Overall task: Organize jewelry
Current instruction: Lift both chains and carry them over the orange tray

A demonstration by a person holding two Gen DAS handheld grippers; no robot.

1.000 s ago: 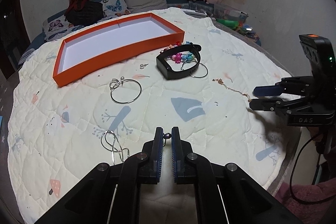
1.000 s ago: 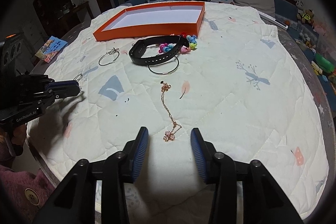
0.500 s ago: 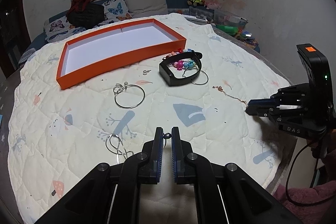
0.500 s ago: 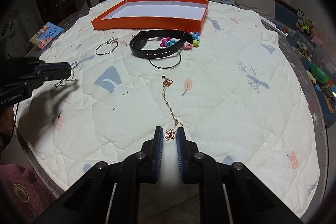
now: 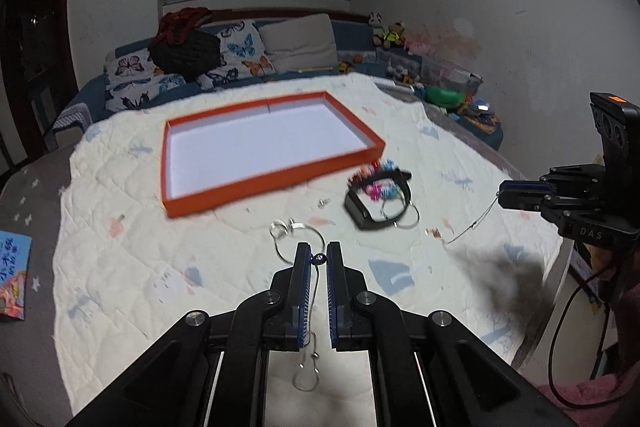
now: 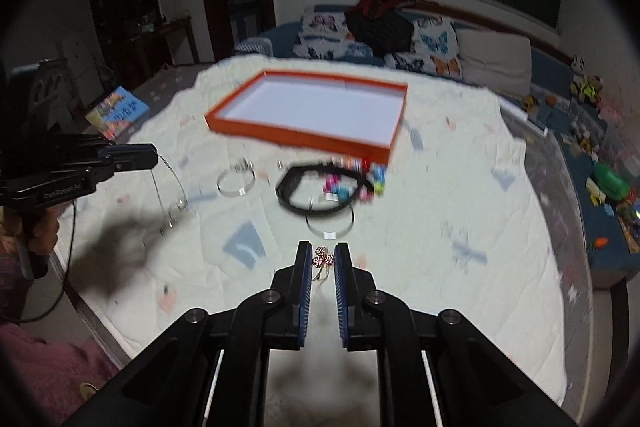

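Note:
My left gripper (image 5: 318,259) is shut on a thin silver necklace (image 5: 308,367) that hangs below its fingers, lifted off the quilt; the necklace also shows in the right wrist view (image 6: 170,195). My right gripper (image 6: 323,261) is shut on a rose-gold clover necklace (image 6: 323,259), whose chain (image 5: 470,227) dangles down to the quilt. The empty orange tray (image 5: 276,183) lies at the far side (image 6: 296,137). A black wristband (image 5: 374,215), coloured beads (image 5: 378,187) and silver bangles (image 5: 298,231) lie before it.
The cream quilted table (image 5: 120,267) is round, with edges close to both grippers. A colourful booklet (image 5: 14,267) lies at the left edge. A sofa with butterfly cushions (image 5: 240,51) and toys (image 5: 444,91) stand behind.
Both grippers have risen off the quilt, each lifting its necklace. The right gripper closed on the clover necklace a second ago. The views now tilt up toward the tray.

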